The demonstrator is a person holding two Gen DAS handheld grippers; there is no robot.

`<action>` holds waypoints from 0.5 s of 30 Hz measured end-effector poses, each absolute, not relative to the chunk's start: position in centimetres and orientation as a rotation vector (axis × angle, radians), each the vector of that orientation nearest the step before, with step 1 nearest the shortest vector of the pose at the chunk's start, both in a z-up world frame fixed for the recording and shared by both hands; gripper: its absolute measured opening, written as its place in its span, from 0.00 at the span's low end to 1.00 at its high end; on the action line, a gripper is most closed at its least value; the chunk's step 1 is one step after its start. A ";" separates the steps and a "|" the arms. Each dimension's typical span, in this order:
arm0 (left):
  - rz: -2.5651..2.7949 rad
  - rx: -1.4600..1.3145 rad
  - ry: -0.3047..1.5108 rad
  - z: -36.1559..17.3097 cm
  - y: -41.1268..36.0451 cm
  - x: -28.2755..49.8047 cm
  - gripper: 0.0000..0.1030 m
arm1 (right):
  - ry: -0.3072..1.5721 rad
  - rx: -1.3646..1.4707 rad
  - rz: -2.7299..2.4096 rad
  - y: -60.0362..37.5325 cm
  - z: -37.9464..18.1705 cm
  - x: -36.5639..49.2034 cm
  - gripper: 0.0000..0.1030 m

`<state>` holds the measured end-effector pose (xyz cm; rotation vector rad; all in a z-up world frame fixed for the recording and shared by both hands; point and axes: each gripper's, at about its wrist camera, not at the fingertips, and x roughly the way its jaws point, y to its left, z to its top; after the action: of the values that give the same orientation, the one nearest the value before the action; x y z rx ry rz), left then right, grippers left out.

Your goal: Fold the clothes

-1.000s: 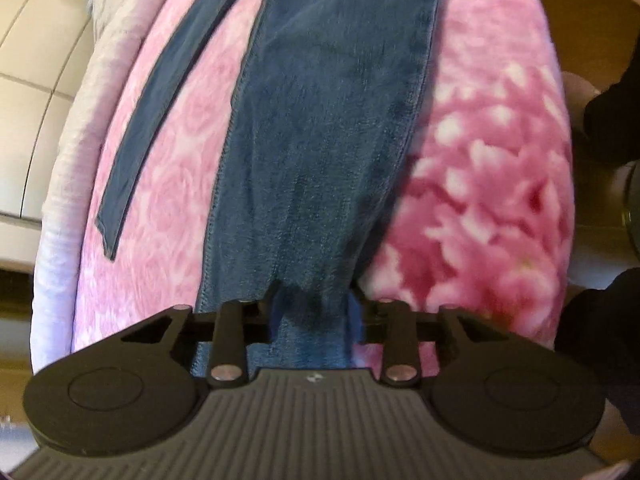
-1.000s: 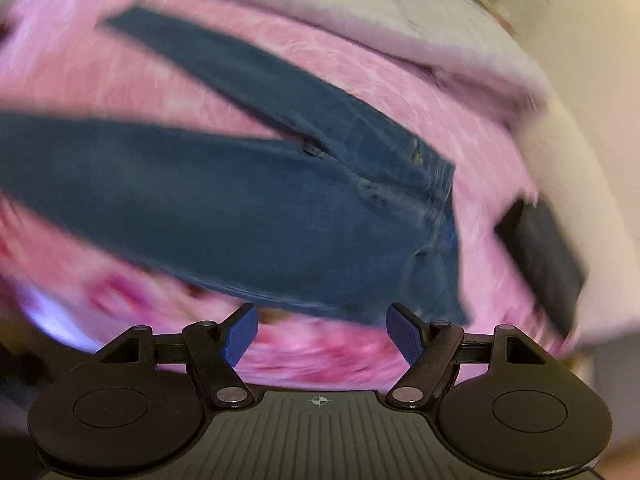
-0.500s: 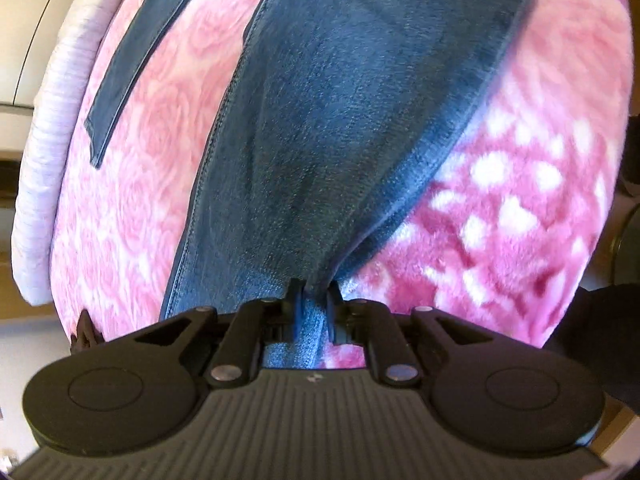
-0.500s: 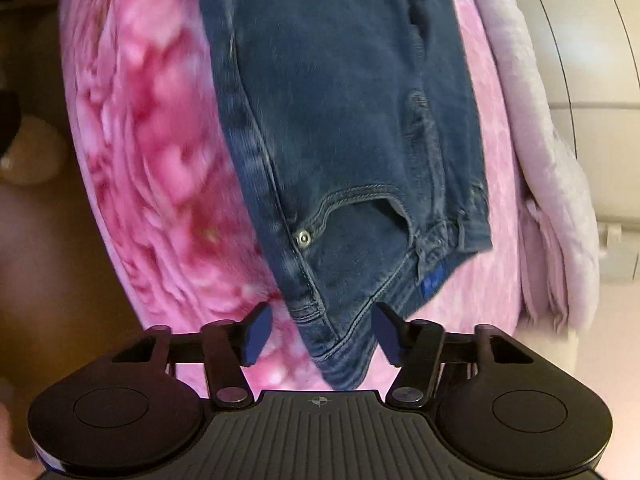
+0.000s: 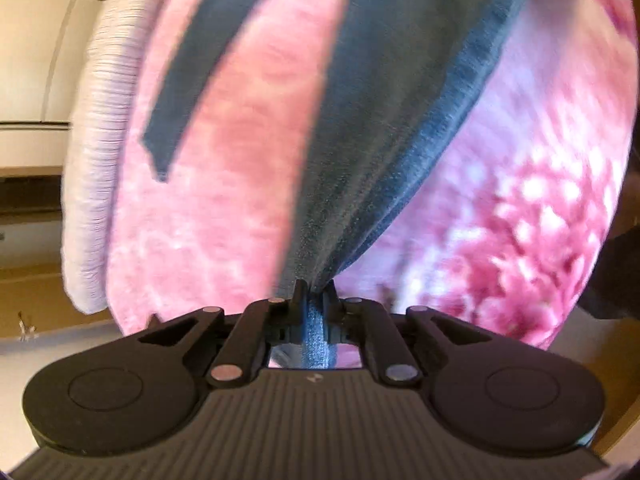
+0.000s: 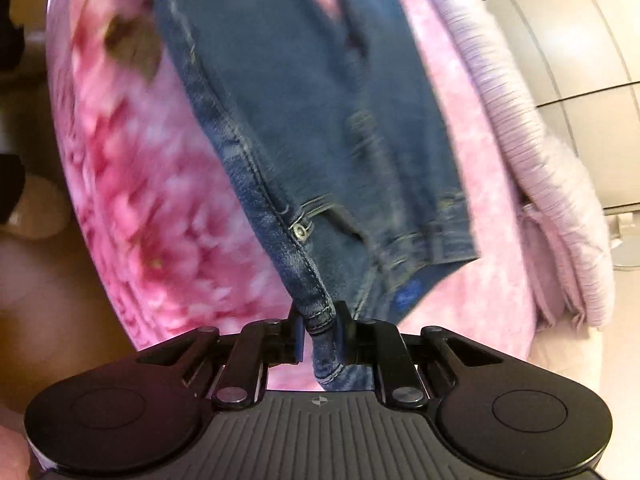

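Left gripper: fingers clamped on a bunched fold of the dark blue denim jeans, at the end of one leg; cloth fills the gap between them and a strip pokes through behind toward the camera. That leg fans out wide and taut away from the fingers, over the fluffy pink floral blanket on the bed. The other leg lies flat on the blanket, off to the left, apart from the held one. Right gripper: fingers closed on the waistband corner of the same jeans, side seam running straight into the pinch, metal rivet just beyond the tips, pocket opening next to it. Ribbed pale lilac cover borders the blanket edge; cream panelled wardrobe behind it
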<state>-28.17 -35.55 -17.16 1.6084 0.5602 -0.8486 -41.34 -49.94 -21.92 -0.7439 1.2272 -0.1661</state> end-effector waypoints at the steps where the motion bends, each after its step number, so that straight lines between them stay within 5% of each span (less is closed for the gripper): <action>1: -0.845 1.594 0.552 -15.7 -36.1 -27.5 0.06 | 1.212 -0.748 -0.168 -50.3 -20.6 -41.0 0.12; 9: -0.897 1.500 0.577 -5.5 -42.0 -19.3 0.06 | 1.166 -0.757 -0.193 -55.8 -12.3 -36.0 0.12; 15: -1.050 1.491 0.699 -3.0 -47.9 -11.4 0.05 | 1.243 -0.688 -0.181 -61.7 -10.1 -30.4 0.12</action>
<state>-11.41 -47.94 -2.97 1.4910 0.6994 -1.0501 -30.42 -61.74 -10.14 -0.6879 1.2432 -0.1808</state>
